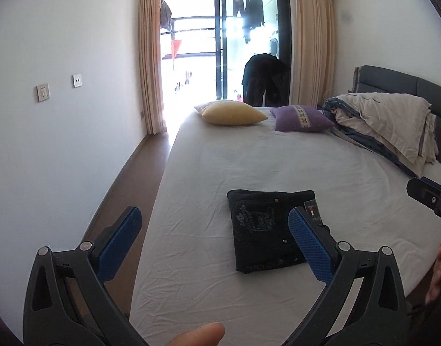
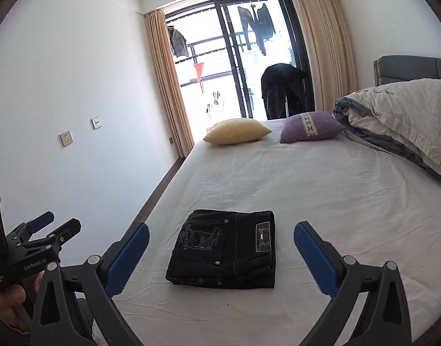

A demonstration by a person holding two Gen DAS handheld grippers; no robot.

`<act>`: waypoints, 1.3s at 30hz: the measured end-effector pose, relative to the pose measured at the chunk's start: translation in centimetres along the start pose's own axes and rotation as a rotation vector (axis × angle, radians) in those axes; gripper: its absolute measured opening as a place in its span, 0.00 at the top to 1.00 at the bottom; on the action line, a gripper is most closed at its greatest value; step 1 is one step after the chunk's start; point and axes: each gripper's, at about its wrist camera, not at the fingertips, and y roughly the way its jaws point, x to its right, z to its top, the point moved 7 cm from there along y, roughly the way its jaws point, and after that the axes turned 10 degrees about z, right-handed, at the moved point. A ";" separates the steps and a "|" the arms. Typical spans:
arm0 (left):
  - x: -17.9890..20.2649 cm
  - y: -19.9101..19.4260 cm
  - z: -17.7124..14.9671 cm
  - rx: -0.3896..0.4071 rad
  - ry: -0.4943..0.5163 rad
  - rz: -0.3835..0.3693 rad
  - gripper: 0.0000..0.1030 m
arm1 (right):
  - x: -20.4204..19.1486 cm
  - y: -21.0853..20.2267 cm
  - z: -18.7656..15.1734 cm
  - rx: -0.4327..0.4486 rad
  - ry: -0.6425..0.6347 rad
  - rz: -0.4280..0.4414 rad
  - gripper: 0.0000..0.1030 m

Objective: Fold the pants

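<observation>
Dark denim pants (image 2: pixel 224 249) lie folded into a compact rectangle on the white bed sheet (image 2: pixel 321 201), a back pocket with pale embroidery and a small label facing up. My right gripper (image 2: pixel 222 245) hangs above and in front of them, blue pads wide apart, nothing between them. In the left wrist view the same pants (image 1: pixel 271 230) lie just behind the right blue pad; my left gripper (image 1: pixel 214 230) is open and empty too, raised off the bed near its left edge. The left gripper (image 2: pixel 52 223) also shows at the right view's lower left, held by a hand.
A yellow pillow (image 2: pixel 237 131) and a purple pillow (image 2: pixel 311 127) lie at the far end of the bed. A bundled duvet (image 2: pixel 402 115) sits at the right by the grey headboard (image 2: pixel 407 66). Wooden floor (image 1: pixel 128 190) runs along the white wall on the left. A glass balcony door (image 2: pixel 235 63) is beyond.
</observation>
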 end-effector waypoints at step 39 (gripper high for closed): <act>3.7 7.4 -4.8 -0.252 0.038 -0.033 0.00 | -0.3 2.4 -5.0 -0.228 0.064 -0.151 0.00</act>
